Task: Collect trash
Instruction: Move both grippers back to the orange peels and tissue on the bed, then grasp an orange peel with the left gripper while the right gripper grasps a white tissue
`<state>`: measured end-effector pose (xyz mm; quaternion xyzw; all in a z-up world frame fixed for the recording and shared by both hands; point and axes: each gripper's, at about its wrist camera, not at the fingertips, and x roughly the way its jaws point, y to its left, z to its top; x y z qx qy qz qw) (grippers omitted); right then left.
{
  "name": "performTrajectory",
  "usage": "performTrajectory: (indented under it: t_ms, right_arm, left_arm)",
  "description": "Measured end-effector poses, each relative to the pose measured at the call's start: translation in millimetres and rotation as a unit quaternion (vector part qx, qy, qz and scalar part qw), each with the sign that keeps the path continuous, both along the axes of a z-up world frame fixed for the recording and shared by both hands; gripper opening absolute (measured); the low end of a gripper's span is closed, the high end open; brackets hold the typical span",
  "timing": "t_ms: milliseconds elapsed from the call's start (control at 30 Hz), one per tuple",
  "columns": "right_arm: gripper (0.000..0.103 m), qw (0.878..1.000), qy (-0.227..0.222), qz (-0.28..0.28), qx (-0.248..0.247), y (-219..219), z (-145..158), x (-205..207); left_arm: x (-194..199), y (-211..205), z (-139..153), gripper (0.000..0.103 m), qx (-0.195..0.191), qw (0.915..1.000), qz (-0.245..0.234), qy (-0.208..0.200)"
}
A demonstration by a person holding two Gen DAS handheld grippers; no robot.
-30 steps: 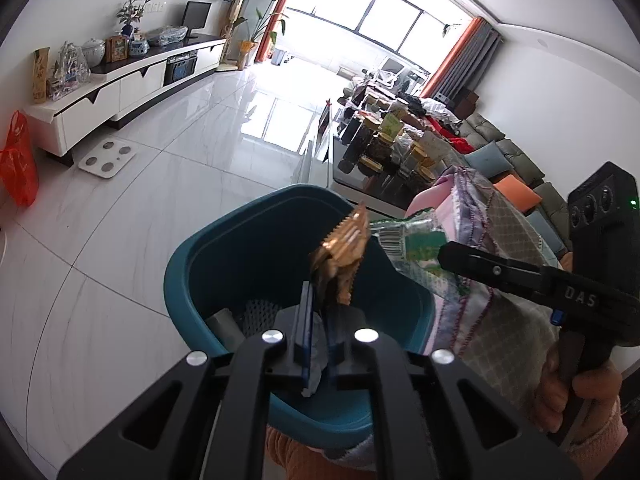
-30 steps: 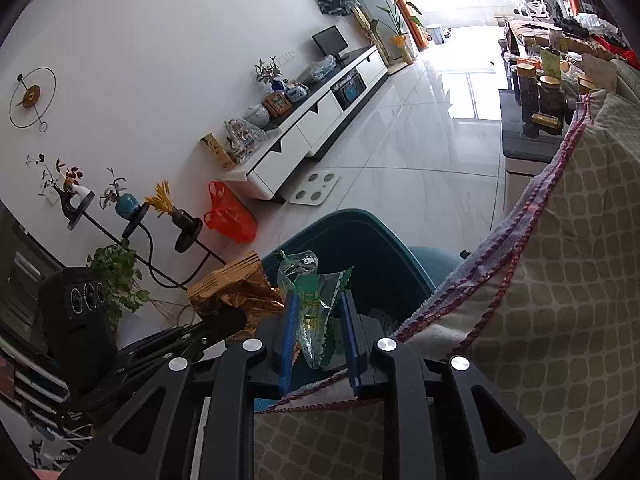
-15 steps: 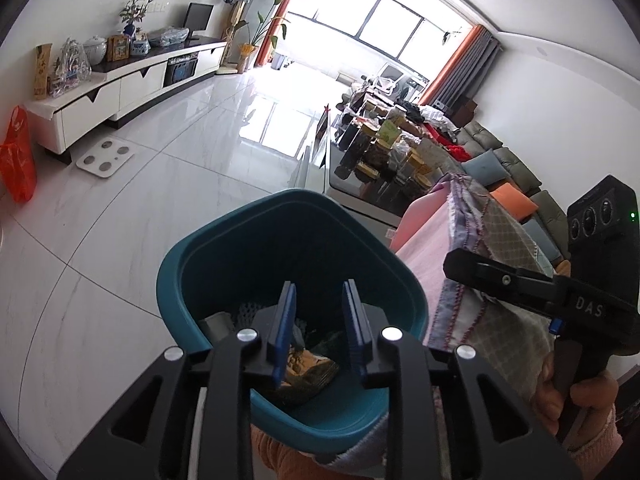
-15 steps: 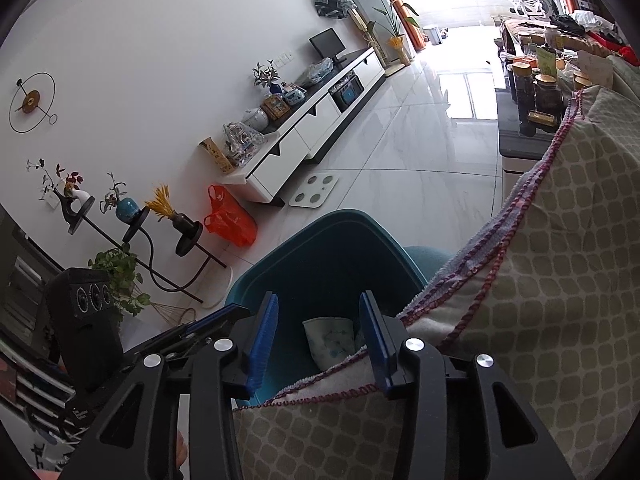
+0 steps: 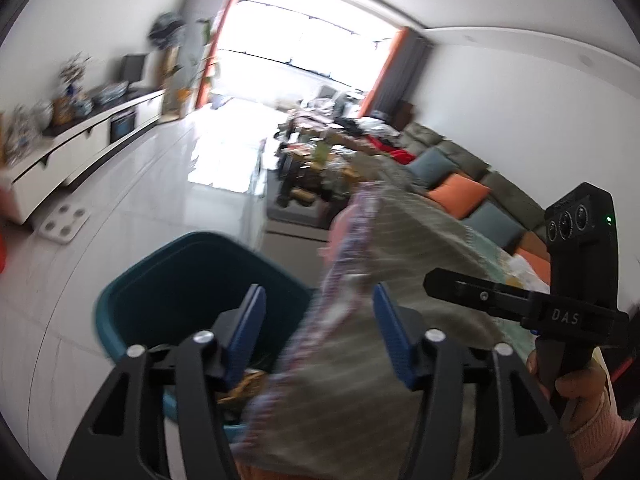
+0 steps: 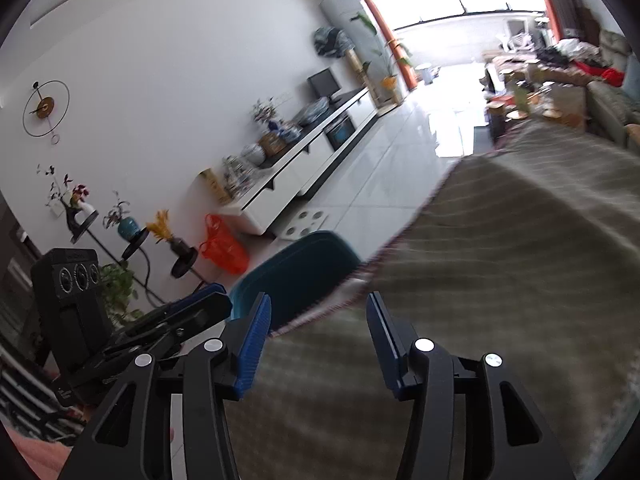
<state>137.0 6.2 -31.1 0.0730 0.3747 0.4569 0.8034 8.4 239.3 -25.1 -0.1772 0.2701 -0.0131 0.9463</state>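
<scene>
A teal waste bin (image 5: 188,280) stands on the white floor beside a cloth-covered table (image 5: 400,248). A gold wrapper (image 5: 244,386) lies inside the bin. My left gripper (image 5: 318,336) is open and empty, above the bin's right rim and the cloth edge. My right gripper (image 6: 316,344) is open and empty over the checked cloth (image 6: 500,280); the bin (image 6: 296,276) lies just beyond its left finger. The right gripper also shows in the left wrist view (image 5: 432,282), and the left gripper in the right wrist view (image 6: 208,300).
A white TV cabinet (image 6: 304,172) runs along the left wall, with an orange bag (image 6: 222,244) and a white scale (image 6: 304,224) on the floor near it. A cluttered coffee table (image 5: 316,176) and a sofa with cushions (image 5: 460,192) lie to the right.
A second ago each gripper held a wrapper over the bin. Both let go, the wrappers dropped in, and both grippers opened wide and swung right and up toward the cloth.
</scene>
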Motion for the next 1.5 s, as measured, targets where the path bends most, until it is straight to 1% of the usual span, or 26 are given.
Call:
performTrajectory:
  t_ms: [67,133,200,333,433,633,800,900,1233,1367,1500]
  right_arm:
    - [0.055,1.0,-0.01,-0.013,0.003,-16.7,4.7,-3.7]
    - [0.057,0.999,-0.027,-0.035,0.004,-39.9,10.8,-10.2]
    - [0.057,0.998,-0.037,-0.053,0.002,-60.4,14.2,-15.1]
    - [0.058,0.994,-0.051,-0.099,0.005,-108.2,18.3,-22.5]
    - [0.06,0.99,-0.049,-0.135,0.006,-144.2,14.4,-24.8]
    - [0.06,0.978,-0.04,-0.203,-0.006,-196.3,2.2,-33.1]
    - [0.06,0.966,-0.03,-0.256,-0.011,-240.5,-8.8,-38.4]
    - [0.06,0.959,-0.028,-0.282,-0.013,-263.2,-11.3,-41.7]
    - [0.06,0.941,-0.027,-0.337,-0.009,-314.8,-16.4,-48.7]
    - [0.06,0.934,-0.024,-0.355,-0.01,-335.1,-19.9,-52.5]
    - [0.06,0.926,-0.019,-0.378,-0.012,-353.7,-22.9,-52.7]
  left_arm:
    - [2.3,-19.0,3.2,0.065,0.006,0.9997,-0.022,-0.009]
    - [6.8,-40.5,5.3,0.07,0.01,0.9987,-0.048,-0.015]
    - [11.9,-61.1,5.6,0.073,0.012,0.9972,-0.072,-0.017]
    - [22.9,-103.0,3.0,0.074,0.015,0.992,-0.124,-0.016]
    - [29.4,-136.1,-0.2,0.074,0.018,0.9865,-0.163,-0.012]
    - [42.5,-188.5,-7.3,0.074,0.022,0.9767,-0.213,0.002]
    - [50.0,-215.8,-11.9,0.074,0.026,0.9685,-0.248,0.01]
    - [56.0,-236.1,-17.4,0.074,0.029,0.9616,-0.272,0.023]
    - [72.7,-285.9,-34.1,0.072,0.027,0.9394,-0.335,0.068]
    - [80.4,-299.2,-40.2,0.071,0.011,0.9307,-0.355,0.087]
    - [87.0,-306.2,-45.1,0.068,0.001,0.9272,-0.361,0.1]
